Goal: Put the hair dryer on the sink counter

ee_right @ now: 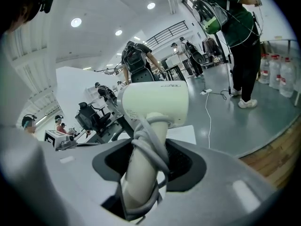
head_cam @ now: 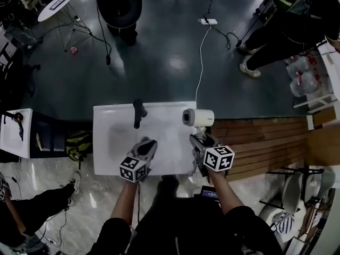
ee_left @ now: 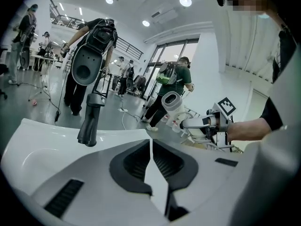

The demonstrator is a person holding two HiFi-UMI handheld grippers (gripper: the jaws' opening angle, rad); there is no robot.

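Jaws of the right gripper (head_cam: 197,141) clamp the cord-wrapped handle of the cream plastic hair dryer (head_cam: 197,117), held up at the far right corner of the white sink surface (head_cam: 114,147). The left gripper (head_cam: 147,146) jaws meet, empty. Setting down and release apparently remain.

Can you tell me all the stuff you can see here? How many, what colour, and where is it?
sink counter: one, white, in front of the person.
faucet: one, black, at the counter's far edge.
hair dryer: one, cream-white, cord wound round its handle, at the counter's far right corner.
power strip: one, white, on the dark floor beyond.
water bottles: several, clear, on the floor at the right.
left gripper: one, grey, shut and empty, over the counter.
right gripper: one, grey, shut on the hair dryer's handle.
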